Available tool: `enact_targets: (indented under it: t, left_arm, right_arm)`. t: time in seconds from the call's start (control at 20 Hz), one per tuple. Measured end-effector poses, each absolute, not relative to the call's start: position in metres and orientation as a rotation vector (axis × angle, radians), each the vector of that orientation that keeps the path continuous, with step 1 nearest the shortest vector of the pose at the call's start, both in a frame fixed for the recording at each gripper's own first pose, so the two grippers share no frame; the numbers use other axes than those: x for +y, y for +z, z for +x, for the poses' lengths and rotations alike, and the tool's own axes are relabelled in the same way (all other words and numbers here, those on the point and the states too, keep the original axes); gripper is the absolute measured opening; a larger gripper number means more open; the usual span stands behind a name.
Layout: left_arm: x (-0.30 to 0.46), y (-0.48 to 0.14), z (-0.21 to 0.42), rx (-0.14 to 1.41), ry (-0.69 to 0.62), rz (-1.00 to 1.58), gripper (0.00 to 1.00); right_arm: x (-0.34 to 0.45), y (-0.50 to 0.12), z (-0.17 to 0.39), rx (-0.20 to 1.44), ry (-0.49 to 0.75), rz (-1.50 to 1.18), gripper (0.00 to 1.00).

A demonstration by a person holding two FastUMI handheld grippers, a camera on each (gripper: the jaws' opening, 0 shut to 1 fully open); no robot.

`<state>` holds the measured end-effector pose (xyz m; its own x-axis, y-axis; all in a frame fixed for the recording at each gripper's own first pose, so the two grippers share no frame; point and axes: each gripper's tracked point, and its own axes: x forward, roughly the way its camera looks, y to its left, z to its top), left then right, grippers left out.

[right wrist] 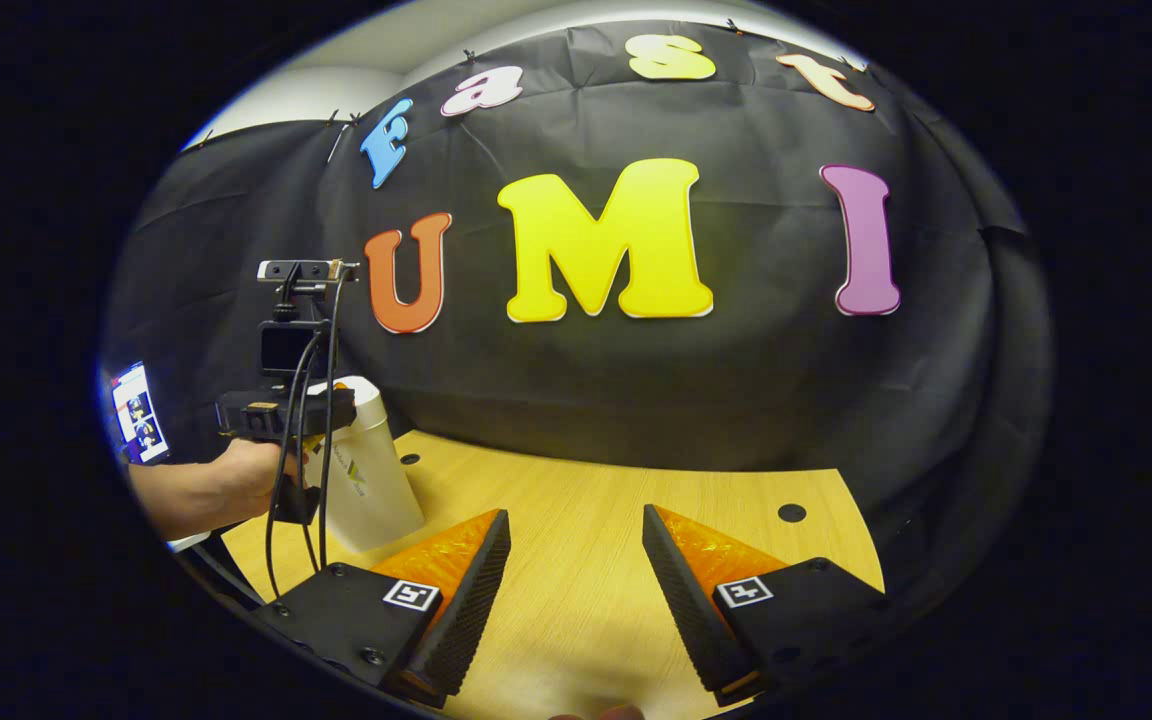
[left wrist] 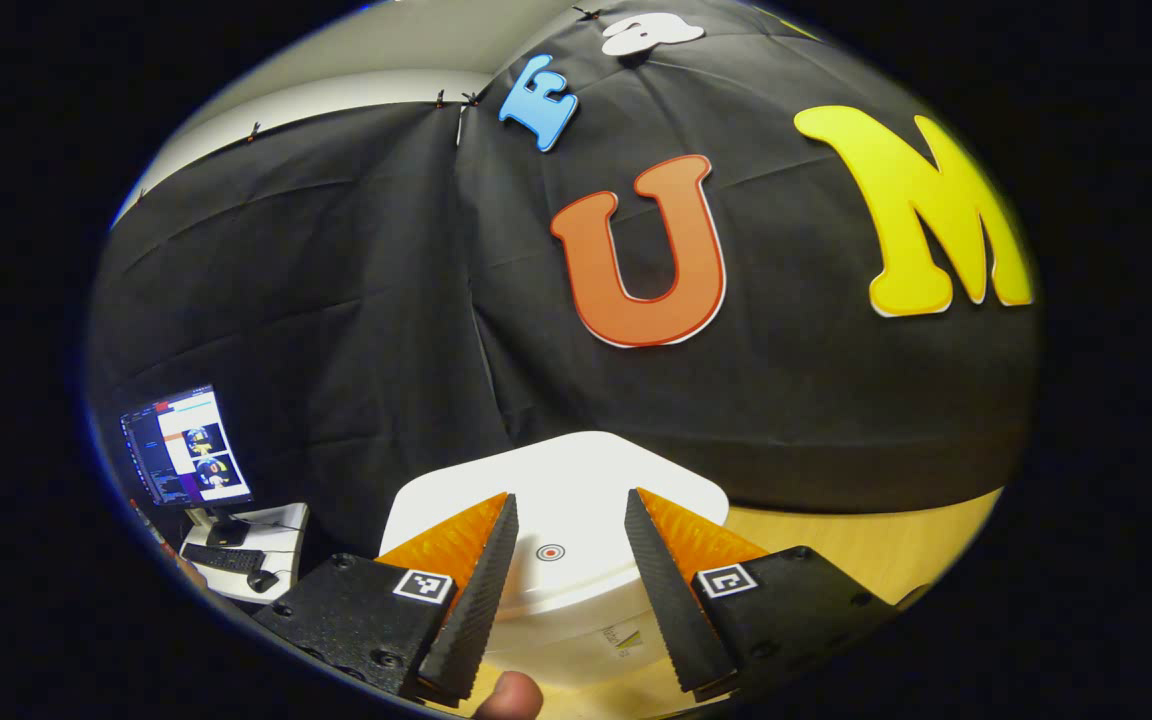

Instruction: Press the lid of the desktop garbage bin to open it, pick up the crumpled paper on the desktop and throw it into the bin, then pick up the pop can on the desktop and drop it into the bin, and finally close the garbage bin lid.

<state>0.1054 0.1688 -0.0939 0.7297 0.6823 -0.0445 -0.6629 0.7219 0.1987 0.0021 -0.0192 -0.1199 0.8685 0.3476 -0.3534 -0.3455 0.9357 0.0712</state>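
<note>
Left hand-held gripper [left wrist: 568, 520]: jaws wide, empty, poised above closed bin lid [left wrist: 576, 490]; press mark [left wrist: 550, 551] dead ahead between fingers. Right hand-held gripper [right wrist: 576, 540]: wide, empty, over bare tabletop [right wrist: 586, 500]; bin [right wrist: 366, 480] far to its left. Left nearer.

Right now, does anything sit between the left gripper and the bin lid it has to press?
Nothing visible does. The left gripper is open just above the white bin lid, its fingers either side of the round mark.
</note>
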Motion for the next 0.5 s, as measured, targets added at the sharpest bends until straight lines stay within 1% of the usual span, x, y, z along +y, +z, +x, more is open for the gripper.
enact_targets:
  t: [0.1, 0.15, 0.2, 0.25, 0.4, 0.5]
  left_arm:
    - [0.155, -0.053, 0.107, 0.044, 0.674, 0.203, 0.82]
    - [0.144, -0.036, 0.11, 0.025, 0.636, 0.231, 0.89]
    - [0.134, -0.018, 0.109, -0.002, 0.593, 0.257, 0.93]
    - [0.121, -0.006, 0.107, -0.024, 0.533, 0.264, 0.98]
    - [0.072, 0.019, 0.09, -0.065, 0.35, 0.208, 0.98]
    - [0.04, 0.018, 0.074, -0.068, 0.23, 0.14, 0.98]
  right_arm:
    - [-0.021, -0.111, 0.002, 0.341, 0.338, 0.01, 0.85]
    - [-0.021, -0.106, 0.002, 0.324, 0.323, 0.012, 0.85]
    - [-0.022, -0.1, 0.002, 0.309, 0.308, 0.013, 0.84]
    - [-0.022, -0.094, 0.001, 0.291, 0.295, 0.013, 0.84]
    - [-0.027, -0.072, -0.002, 0.231, 0.238, 0.016, 0.85]
    - [-0.029, -0.06, -0.007, 0.197, 0.203, 0.015, 0.85]
